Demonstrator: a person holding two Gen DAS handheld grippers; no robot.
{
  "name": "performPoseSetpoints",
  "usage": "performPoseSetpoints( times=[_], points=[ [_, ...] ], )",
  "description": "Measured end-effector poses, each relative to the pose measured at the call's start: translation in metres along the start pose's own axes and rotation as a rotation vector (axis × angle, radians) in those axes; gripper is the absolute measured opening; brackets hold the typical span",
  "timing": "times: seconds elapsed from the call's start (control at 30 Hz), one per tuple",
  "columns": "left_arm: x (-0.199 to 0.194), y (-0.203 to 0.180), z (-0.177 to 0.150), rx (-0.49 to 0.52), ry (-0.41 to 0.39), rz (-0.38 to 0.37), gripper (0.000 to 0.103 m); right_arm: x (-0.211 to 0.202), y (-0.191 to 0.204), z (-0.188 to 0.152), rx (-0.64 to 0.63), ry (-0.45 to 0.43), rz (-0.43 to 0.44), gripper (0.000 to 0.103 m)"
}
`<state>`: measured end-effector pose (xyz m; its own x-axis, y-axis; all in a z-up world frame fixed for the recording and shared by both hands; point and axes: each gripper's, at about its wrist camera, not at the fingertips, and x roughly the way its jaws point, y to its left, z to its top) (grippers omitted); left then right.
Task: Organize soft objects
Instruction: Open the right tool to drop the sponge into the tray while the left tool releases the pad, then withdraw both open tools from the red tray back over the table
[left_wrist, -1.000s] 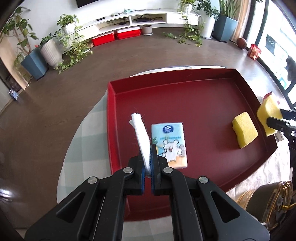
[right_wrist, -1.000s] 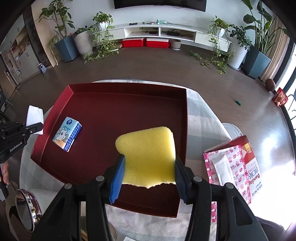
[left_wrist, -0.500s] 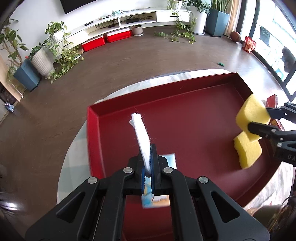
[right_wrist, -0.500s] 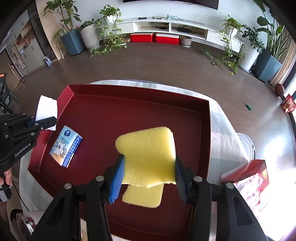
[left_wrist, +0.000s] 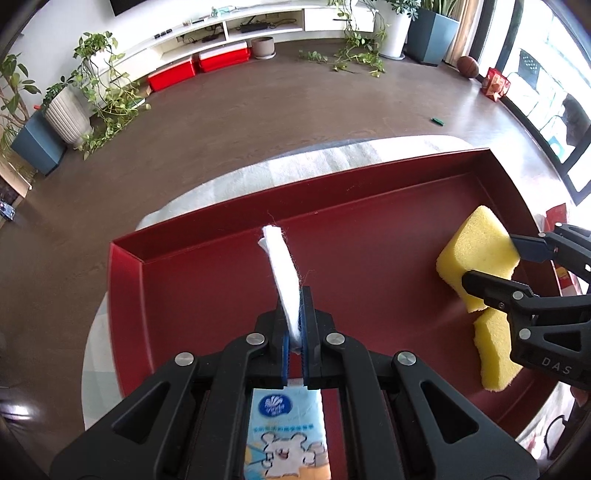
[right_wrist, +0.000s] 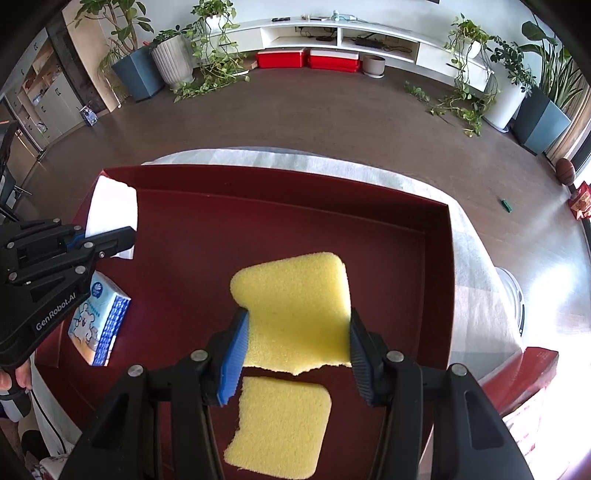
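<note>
Both grippers hang over the red tray (left_wrist: 125, 266), each carrying something soft. Left gripper (left_wrist: 294, 328) is clenched on a thin white pad (left_wrist: 282, 273), pinched at its lower end, the rest sticking up free and floppy. Right gripper (right_wrist: 295, 343) is clamped on a yellow sponge piece (right_wrist: 295, 299), jaws roughly half spread, pads pressing its two sides.

Already lying in the tray: a second yellow sponge piece (right_wrist: 280, 424) directly under the held one, and a blue tissue pack (right_wrist: 99, 328) under the left gripper, near the tray's left side.

Risks as I judge them:
- White pad is limp and light. On release it may cling to the pads or flutter, landing crooked, folded, or draped half over the tissue pack.
- Grip on the pad is at one end only, so pressing it down to place it could buckle it.
- Held sponge sits right above the loose one. Dropped from here it likely lands on top or bounces off springy foam and skids toward the tray wall (right_wrist: 447, 258).
- Torn sponge edge looks ragged; a harder squeeze could crumble it.
- Both tools share one tray, so drifting inward risks a knock.
</note>
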<state>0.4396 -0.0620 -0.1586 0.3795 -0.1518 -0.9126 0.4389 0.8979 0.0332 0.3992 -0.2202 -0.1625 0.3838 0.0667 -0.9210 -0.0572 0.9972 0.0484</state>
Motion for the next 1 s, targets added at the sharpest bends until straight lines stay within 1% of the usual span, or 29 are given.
performPoseSetpoints(
  times=[0.17, 0.23, 0.3, 0.47, 0.5, 0.57, 0.6, 0.63, 0.7, 0.77, 0.83, 0.9, 1.0],
  points=[
    [0.012, -0.001, 0.003, -0.005, 0.013, -0.007, 0.003, 0.005, 0.001, 0.001, 0.004, 0.007, 0.003, 0.054],
    [0.018, -0.004, 0.003, 0.007, 0.029, -0.005, 0.003, 0.007, 0.003, 0.000, 0.005, 0.017, -0.002, 0.054],
    [0.021, -0.003, 0.001, -0.001, 0.038, -0.011, 0.004, 0.009, 0.004, 0.000, 0.009, 0.021, -0.003, 0.056],
    [0.021, -0.002, 0.001, 0.003, 0.028, 0.002, 0.005, 0.010, 0.001, -0.001, 0.034, 0.028, 0.013, 0.059],
    [0.020, -0.002, 0.001, 0.003, 0.027, 0.004, 0.007, 0.010, 0.002, -0.001, 0.031, 0.029, 0.012, 0.060],
    [0.020, -0.001, 0.001, 0.003, 0.022, 0.014, 0.016, 0.011, 0.002, 0.000, 0.027, 0.033, 0.007, 0.061],
    [0.019, -0.004, 0.002, 0.002, 0.018, 0.015, 0.028, 0.012, 0.002, 0.001, 0.024, 0.036, 0.005, 0.061],
    [0.018, -0.003, 0.002, -0.002, 0.011, 0.018, 0.052, 0.012, 0.003, 0.002, 0.023, 0.036, 0.006, 0.063],
    [0.015, -0.001, 0.003, -0.007, -0.001, 0.018, 0.079, 0.013, 0.004, 0.002, 0.025, 0.043, 0.001, 0.065],
    [0.013, 0.000, 0.003, -0.007, -0.007, 0.025, 0.079, 0.016, 0.003, 0.004, 0.030, 0.056, -0.004, 0.069],
    [0.012, 0.001, 0.004, -0.009, -0.001, 0.036, 0.079, 0.018, 0.005, 0.004, 0.024, 0.066, -0.012, 0.071],
    [0.011, 0.002, 0.004, -0.008, -0.002, 0.046, 0.079, 0.018, 0.006, 0.004, 0.019, 0.061, -0.021, 0.077],
    [0.009, 0.004, 0.004, -0.016, -0.008, 0.052, 0.079, 0.015, 0.006, 0.004, 0.027, 0.050, -0.020, 0.078]
  ],
)
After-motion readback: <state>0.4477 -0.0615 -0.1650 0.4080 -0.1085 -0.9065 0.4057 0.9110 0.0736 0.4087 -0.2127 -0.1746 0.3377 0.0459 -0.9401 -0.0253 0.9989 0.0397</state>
